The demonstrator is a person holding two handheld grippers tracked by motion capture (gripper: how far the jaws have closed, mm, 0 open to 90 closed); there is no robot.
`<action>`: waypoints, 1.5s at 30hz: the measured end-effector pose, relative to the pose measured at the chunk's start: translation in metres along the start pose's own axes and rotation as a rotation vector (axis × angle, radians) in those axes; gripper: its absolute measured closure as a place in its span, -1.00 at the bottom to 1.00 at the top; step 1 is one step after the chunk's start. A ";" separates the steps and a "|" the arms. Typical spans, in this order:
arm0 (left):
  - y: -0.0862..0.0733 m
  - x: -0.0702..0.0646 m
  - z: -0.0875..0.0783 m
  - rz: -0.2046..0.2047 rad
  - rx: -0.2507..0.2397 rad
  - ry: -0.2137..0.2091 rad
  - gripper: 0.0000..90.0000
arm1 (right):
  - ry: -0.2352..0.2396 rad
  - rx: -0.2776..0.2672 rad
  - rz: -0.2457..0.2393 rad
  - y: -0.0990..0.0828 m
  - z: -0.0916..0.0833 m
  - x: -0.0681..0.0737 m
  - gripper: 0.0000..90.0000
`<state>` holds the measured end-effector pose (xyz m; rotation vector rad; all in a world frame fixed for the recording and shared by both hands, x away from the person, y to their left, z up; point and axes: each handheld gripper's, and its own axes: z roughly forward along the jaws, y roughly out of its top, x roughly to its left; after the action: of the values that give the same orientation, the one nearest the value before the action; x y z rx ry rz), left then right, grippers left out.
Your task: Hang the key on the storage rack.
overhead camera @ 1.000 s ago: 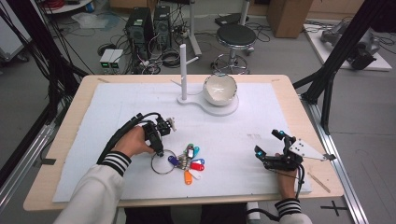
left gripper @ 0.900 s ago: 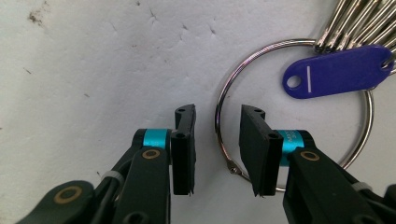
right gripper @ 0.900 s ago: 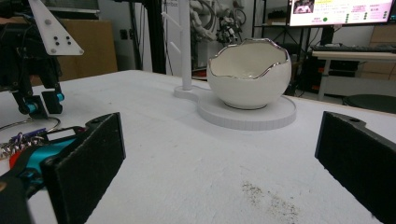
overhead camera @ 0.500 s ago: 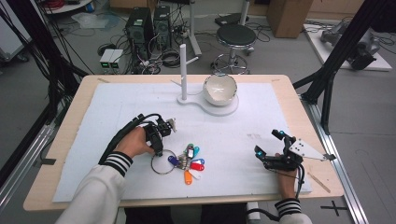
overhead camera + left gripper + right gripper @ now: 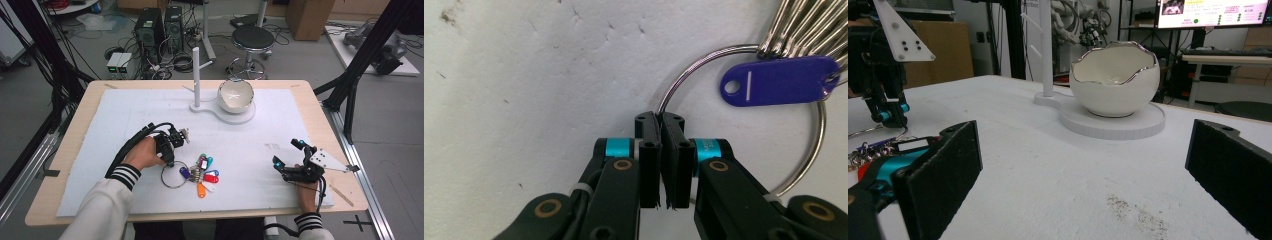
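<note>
Key ring (image 5: 174, 174): one, near the desk's (image 5: 70, 150) front edge, left of centre.
Tags (image 5: 204, 172): about seven, fanned right.
Left tongs (image 5: 660, 122): just closed, pinching the ring.
Right tongs (image 5: 289, 154): wide apart, empty, near the front right corner.
Open room: bare mid-desk.

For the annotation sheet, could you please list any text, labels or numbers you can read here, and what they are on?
Nothing reads clearly.
Screen: lines of text, too small to read.
Purple tag: a white blank strip, no writing.
Teal band on the left tool: faint marks, too blurred to read.
Other tags: too small to tell.
</note>
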<state>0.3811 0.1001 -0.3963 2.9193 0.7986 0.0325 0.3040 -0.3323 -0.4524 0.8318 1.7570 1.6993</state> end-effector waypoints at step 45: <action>-0.024 0.034 -0.090 -0.023 -0.790 0.110 0.94 | 0.003 0.004 0.000 0.000 0.000 0.000 -0.97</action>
<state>0.3938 0.1480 -0.3098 2.1702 0.6365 0.4083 0.3036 -0.3320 -0.4523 0.8315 1.7625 1.6982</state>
